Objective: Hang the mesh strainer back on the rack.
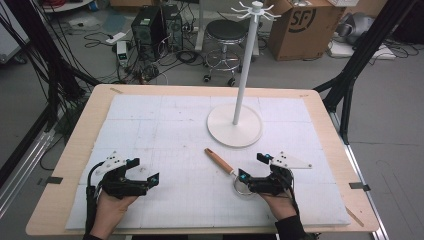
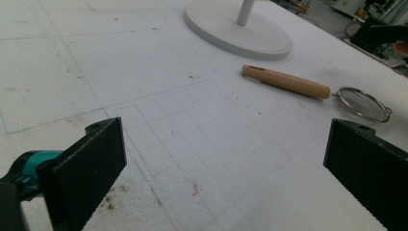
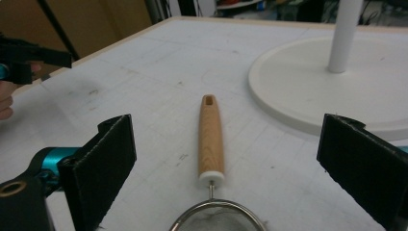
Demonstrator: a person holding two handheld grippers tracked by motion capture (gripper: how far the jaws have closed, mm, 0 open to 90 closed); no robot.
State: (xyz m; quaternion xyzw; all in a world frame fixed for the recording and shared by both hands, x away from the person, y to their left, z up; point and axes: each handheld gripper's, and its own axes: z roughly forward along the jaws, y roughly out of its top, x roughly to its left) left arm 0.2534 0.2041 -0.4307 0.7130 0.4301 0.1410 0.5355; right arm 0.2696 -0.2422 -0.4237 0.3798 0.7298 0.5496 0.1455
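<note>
One strainer (image 3: 211,159), round wire bowl on a smooth wooden handle, lies between the right gripper's (image 3: 226,168) wide-open jaws, apparently untouched. The left gripper (image 2: 226,168), also open, holds nothing.

The left gripper (image 1: 143,171) is a black frame with a teal fitting just behind each fingertip and a pale grey three-cornered plate (image 1: 113,161) on top; a black cable (image 1: 90,200) trails back from it along the forearm. The right gripper (image 1: 253,167) is built alike, black with teal fittings and its own grey plate (image 1: 291,160), dotted with small dark screws. In the two gripper views each jaw is a flat black slab with a finely ribbed inner face and a small screw hole at its upper corner; a teal cylinder sits just behind the left-hand jaw. A dark sleeve (image 1: 291,229) cuff shows behind the right gripper.
</note>
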